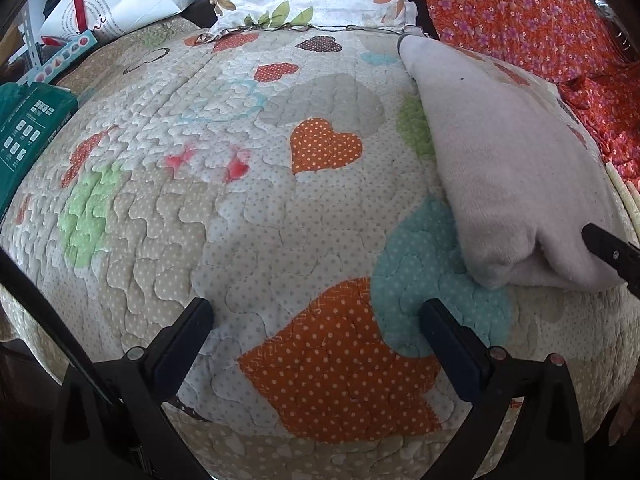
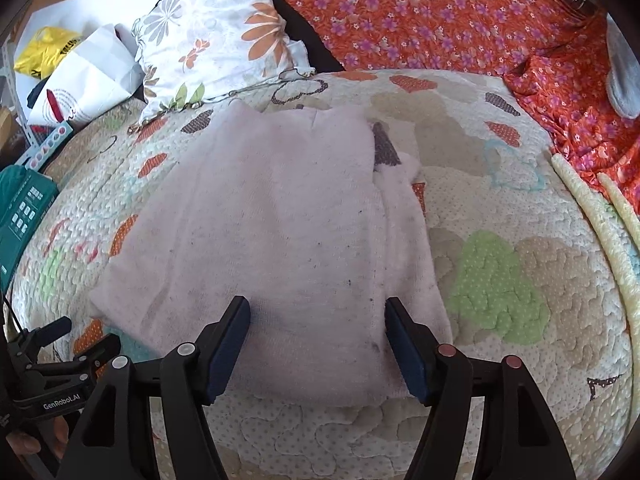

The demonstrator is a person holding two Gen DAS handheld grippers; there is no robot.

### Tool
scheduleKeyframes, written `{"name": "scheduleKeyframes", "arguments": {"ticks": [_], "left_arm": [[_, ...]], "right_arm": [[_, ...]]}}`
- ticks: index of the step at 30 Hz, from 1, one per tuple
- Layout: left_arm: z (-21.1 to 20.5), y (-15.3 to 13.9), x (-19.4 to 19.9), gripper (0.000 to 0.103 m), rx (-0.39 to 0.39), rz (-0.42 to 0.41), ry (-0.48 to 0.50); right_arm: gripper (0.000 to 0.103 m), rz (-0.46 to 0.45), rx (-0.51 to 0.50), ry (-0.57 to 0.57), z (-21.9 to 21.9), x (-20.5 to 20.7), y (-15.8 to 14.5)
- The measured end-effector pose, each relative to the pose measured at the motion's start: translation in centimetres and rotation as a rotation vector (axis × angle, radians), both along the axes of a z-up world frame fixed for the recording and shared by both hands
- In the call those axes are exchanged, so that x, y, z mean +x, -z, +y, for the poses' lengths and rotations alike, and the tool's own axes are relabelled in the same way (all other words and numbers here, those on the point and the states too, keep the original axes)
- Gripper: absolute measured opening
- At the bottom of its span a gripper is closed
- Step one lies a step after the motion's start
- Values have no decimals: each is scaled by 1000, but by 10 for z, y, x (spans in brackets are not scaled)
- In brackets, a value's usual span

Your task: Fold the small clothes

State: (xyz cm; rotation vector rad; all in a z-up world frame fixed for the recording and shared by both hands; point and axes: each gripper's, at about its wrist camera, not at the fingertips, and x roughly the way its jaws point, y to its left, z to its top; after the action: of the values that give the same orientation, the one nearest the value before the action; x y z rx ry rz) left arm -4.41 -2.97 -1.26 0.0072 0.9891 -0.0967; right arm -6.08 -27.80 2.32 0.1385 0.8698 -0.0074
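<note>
Already doubled over, the pale pink garment [image 2: 272, 232] lies flat on the heart-patterned quilt [image 2: 500, 208]. Straddling its near edge, the right gripper [image 2: 318, 320] has its fingers spread wide and empty, probably for pressing or regrasping. Likewise wide and empty, the left gripper [image 1: 316, 316] hovers over bare quilt beside it.

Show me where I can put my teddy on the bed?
The quilt is bare between the folded cloth and the orange blanket. It is also bare left of the cloth, toward the green box. The far-left corner is crowded: pillow, white bag.
</note>
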Motion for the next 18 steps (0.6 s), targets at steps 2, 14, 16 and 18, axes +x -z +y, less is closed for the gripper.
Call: {"name": "scheduleKeyframes", "arguments": {"ticks": [2,14,16,18], "left_arm": [[1,0,1,103,-6,6,-2],[6,3,2,103,-50,35,-27],[7,3,1,103,-53,31,-27],[6,3,1,103,-53,28,-28]], "right_arm": [[77,9,4,3,-1,1,2],[83,36,-22,-8,3,3,8],[84,38,-25,-9,3,3,9],[84,39,-20,-5,3,0,9]]}}
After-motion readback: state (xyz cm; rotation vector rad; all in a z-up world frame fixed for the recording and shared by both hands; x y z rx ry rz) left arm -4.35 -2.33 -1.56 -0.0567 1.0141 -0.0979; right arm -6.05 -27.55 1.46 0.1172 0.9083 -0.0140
